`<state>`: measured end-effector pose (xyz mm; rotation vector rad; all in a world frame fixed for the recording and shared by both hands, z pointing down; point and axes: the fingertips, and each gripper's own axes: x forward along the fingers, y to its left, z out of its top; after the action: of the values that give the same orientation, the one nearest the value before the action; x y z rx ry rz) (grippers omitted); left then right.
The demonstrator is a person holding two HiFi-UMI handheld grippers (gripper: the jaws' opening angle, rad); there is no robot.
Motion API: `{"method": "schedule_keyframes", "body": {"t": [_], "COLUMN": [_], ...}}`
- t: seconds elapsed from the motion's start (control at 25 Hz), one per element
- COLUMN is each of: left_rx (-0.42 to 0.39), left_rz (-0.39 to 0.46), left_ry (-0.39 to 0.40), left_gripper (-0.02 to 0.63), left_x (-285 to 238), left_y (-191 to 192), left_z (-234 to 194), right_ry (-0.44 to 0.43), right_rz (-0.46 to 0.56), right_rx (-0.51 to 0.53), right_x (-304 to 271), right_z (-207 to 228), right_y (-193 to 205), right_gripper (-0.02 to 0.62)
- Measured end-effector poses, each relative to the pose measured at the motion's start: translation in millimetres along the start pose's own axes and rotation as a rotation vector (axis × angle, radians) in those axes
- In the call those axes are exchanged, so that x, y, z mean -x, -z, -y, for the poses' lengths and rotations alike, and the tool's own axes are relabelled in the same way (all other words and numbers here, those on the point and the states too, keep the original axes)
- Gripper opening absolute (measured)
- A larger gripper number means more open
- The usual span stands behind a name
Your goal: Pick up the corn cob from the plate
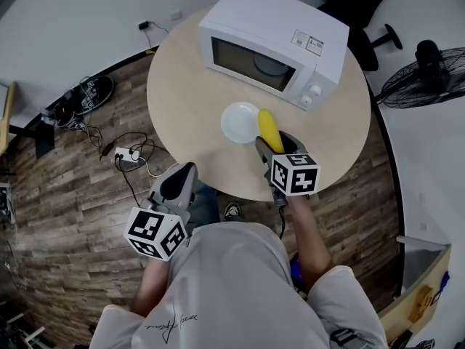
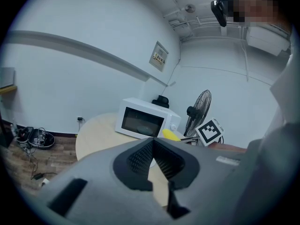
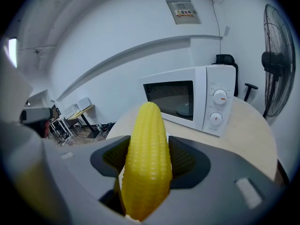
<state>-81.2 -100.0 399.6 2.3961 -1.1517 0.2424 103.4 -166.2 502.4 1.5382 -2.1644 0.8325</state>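
Note:
The yellow corn cob (image 3: 147, 158) stands lengthwise between the jaws of my right gripper (image 3: 149, 159), which is shut on it. From the head view the corn cob (image 1: 269, 129) hangs at the right rim of the white plate (image 1: 238, 121), with my right gripper (image 1: 273, 147) just behind it over the round table. My left gripper (image 1: 177, 182) is held off the table's near edge, lower left of the plate. Its jaws meet with nothing between them (image 2: 153, 161). In the left gripper view the corn cob (image 2: 170, 135) shows far off beside the microwave.
A white microwave (image 1: 272, 42) with its door closed stands at the back of the round wooden table (image 1: 182, 100). A black floor fan (image 1: 429, 75) is to the right. Cables and a power strip (image 1: 125, 153) lie on the wood floor at left.

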Motion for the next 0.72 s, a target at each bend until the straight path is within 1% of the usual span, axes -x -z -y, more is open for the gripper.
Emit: {"method": "schedule_keyframes", "body": {"t": [0.28,0.72], "left_rx": [-0.018,-0.008], "left_rz": [-0.005,-0.008], "left_ry": [-0.003,0.006], "left_gripper": [-0.011,-0.011], "left_x": [0.7,1.0], "left_y": [1.6,6.3], "left_z": [2.8,5.7], "right_ry": [-0.01,-0.01], "right_rz": [0.035,0.081], "right_rx": [-0.005,-0.014], "right_x": [16.0,40.8], "right_z": [-4.3,-9.4], "right_y": [-5.7,-10.3], "right_gripper": [0.267,0.267]}}
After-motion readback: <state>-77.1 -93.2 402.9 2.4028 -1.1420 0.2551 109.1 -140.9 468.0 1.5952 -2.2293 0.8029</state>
